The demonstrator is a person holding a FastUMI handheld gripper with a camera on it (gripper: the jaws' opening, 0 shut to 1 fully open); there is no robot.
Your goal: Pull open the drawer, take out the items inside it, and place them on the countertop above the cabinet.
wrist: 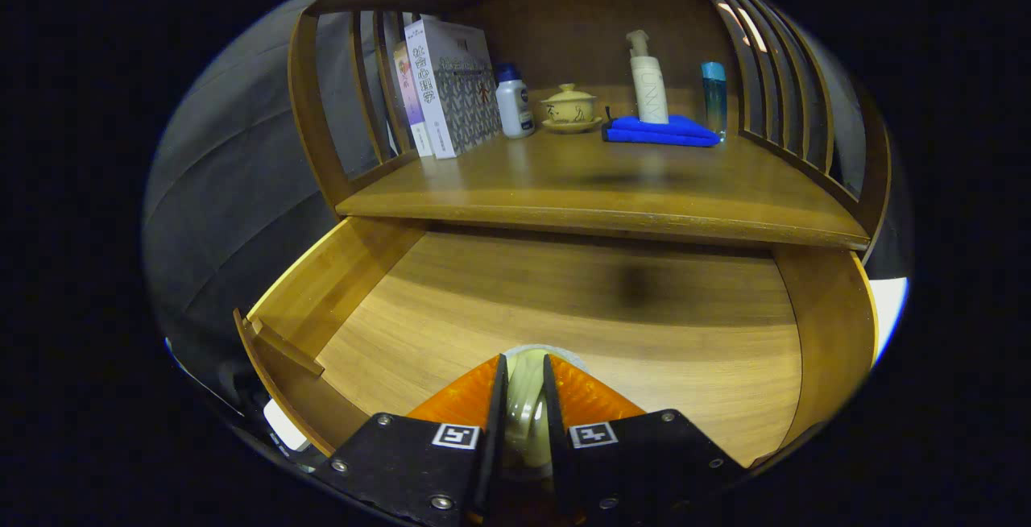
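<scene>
My gripper hangs over the pulled-out drawer, and its two fingers are pinched on a pale, cream-coloured item squeezed in the narrow gap between them. It looks glossy and rounded, with a curved ridge or rim showing in the slot; a sliver of a clear, light edge peeks out just past the fingertips. What it is exactly, I cannot tell, since the fingers cover most of it.

The drawer is wide open below me, a light wood box with a bare, smooth floor and low side walls; a soft dark shadow sits on the floor further ahead.

Beyond the drawer runs the counter, darker brown wood under a slatted frame. On it, from my left: a few upright books, a white bottle with a blue cap, a small lidded cream teacup on a saucer, a folded blue cloth with a tall white pump bottle standing on it, and a slim blue bottle just beside the cloth.
</scene>
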